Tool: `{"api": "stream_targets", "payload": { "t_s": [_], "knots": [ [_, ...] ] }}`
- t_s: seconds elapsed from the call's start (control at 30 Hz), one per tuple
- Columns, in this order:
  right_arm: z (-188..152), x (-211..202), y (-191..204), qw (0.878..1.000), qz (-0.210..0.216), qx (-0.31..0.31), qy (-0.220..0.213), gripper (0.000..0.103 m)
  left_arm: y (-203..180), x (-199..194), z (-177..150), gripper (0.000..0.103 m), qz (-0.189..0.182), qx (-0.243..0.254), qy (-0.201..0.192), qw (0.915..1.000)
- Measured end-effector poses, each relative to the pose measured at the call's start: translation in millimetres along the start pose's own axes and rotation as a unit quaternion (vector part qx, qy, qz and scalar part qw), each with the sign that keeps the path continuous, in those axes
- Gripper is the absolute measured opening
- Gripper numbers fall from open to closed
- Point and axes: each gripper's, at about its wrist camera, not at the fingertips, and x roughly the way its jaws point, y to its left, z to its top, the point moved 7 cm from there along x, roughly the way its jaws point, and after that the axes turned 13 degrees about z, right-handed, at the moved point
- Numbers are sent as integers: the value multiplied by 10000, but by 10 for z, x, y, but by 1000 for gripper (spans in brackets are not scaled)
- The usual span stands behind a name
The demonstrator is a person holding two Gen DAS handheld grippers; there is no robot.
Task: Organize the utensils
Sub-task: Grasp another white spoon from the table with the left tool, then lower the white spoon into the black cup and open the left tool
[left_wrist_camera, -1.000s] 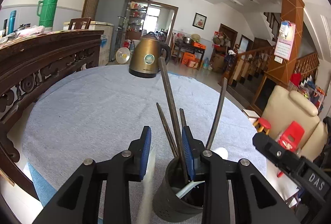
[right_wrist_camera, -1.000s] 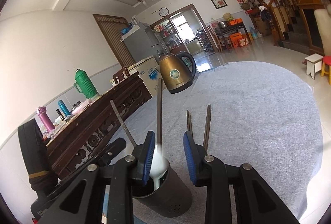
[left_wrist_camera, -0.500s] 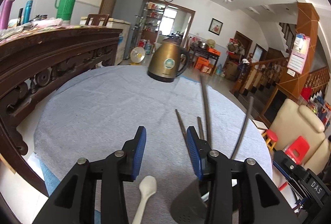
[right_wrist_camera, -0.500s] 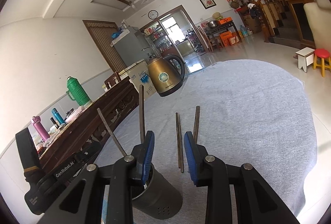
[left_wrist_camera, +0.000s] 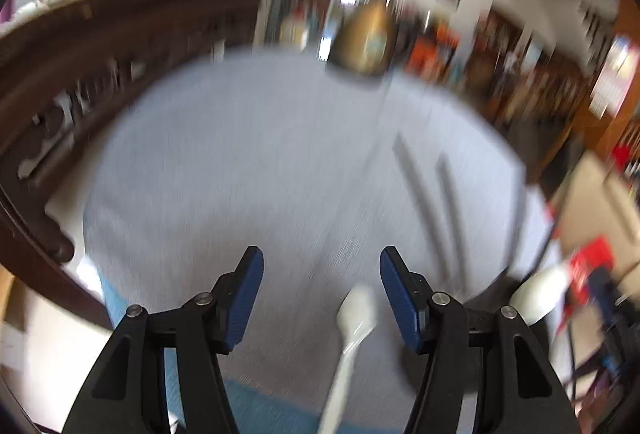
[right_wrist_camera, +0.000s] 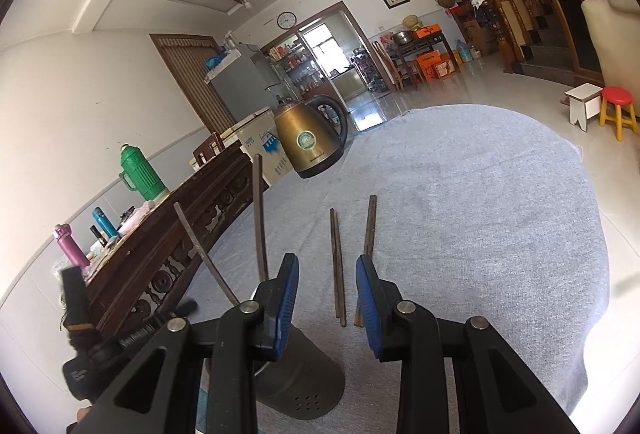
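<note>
In our blurred left view, the left tool [left_wrist_camera: 322, 292] is opening its jaws, grasping nothing; a white spoon [left_wrist_camera: 352, 330] lies on the grey surface [left_wrist_camera: 240, 161] low in the frame, between the jaws but untouched. In our right view, the right tool [right_wrist_camera: 327, 300] stands partly parted and empty, with chopsticks [right_wrist_camera: 338, 266] lying on the surface ahead of it. The dark holder [right_wrist_camera: 304, 382] sits at lower centre, with two sticks rising from it. A brass kettle [right_wrist_camera: 306, 141] stands at upper centre.
</note>
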Motion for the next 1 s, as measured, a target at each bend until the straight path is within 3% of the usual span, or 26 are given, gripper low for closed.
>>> {"api": "stream_targets", "payload": {
  "t_s": [0.13,0.37,0.6,0.7,0.8,1.0],
  "knots": [
    [-32,31,-43,10000,-34,70,60,32,-42,273,-128,61,-144,55,832,9964],
    [-75,67,-39,9999,-72,35,139,32,-352,540,-161,61,-374,556,1483,9867],
    [-76,58,-121,9998,-130,121,121,32,-480,556,-220,57,-57,1271,1109,9857],
    [-84,63,-132,9997,-131,137,140,32,-466,557,-221,26,-64,1287,1029,9863],
    [-80,54,-112,9998,-134,94,134,32,-364,561,-174,26,-420,929,1113,9885],
    [-66,39,-103,9998,-138,92,114,32,-141,443,-60,26,-628,403,813,9939]
  ]
}}
